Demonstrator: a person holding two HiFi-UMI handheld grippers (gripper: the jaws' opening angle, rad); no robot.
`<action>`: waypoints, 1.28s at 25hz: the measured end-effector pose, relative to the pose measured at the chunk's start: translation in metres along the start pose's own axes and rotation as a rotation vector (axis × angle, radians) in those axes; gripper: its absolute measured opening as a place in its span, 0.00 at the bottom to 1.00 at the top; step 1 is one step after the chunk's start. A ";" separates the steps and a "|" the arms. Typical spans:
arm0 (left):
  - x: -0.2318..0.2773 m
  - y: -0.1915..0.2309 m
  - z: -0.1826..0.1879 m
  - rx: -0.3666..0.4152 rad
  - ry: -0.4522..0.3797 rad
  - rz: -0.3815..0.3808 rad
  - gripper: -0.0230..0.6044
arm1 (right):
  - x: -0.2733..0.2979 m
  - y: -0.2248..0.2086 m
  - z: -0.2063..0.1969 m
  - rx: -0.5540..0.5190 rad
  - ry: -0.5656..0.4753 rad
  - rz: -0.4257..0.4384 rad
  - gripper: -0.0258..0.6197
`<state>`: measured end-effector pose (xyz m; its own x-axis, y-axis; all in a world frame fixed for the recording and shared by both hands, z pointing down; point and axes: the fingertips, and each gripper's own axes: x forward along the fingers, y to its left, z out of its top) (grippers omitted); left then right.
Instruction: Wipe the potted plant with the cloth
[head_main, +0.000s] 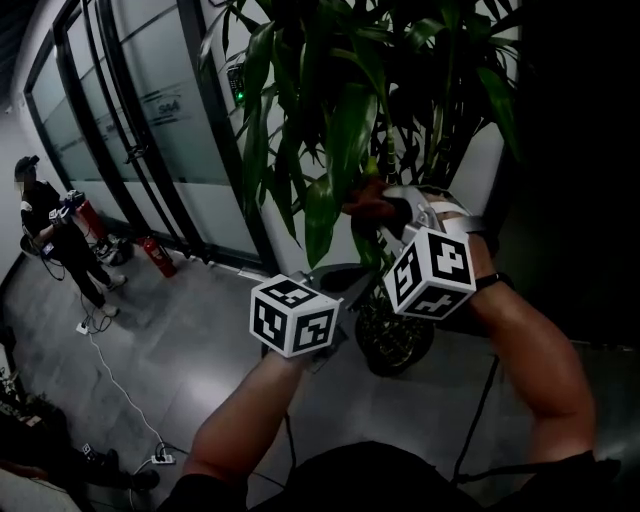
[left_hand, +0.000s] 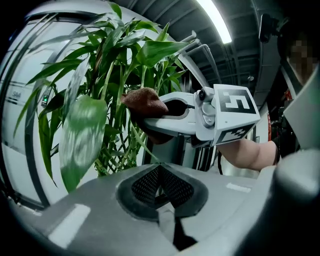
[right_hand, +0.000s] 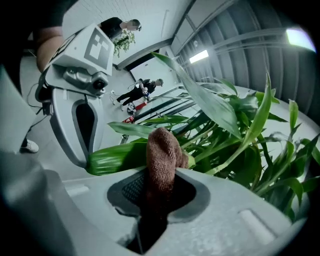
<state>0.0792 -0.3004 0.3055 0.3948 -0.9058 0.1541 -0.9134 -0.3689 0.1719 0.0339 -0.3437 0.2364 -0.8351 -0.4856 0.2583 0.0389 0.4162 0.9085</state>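
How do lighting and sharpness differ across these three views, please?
Head view: dim, right side almost black, plant underexposed. Left gripper view: ceiling light glares, nearest leaf smeared. Right gripper view: cloth crisp, edges bent by the lens.

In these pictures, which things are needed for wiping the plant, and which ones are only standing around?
For the job: potted plant; brown cloth; right gripper, shut on the cloth; left gripper, shut.

Only around: red fire extinguisher; white floor cable; person standing far left.
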 end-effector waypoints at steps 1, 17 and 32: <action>0.000 0.000 0.000 0.000 0.001 0.001 0.07 | 0.000 0.004 0.000 -0.005 -0.001 0.009 0.15; 0.000 0.007 0.000 0.004 0.002 0.013 0.07 | -0.014 0.059 -0.007 0.010 0.013 0.174 0.15; 0.001 0.003 -0.001 0.021 -0.003 -0.011 0.07 | -0.047 0.089 -0.014 0.008 0.062 0.278 0.15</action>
<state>0.0773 -0.3021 0.3073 0.4045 -0.9023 0.1491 -0.9110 -0.3831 0.1528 0.0843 -0.2944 0.3094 -0.7581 -0.3977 0.5169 0.2573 0.5459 0.7974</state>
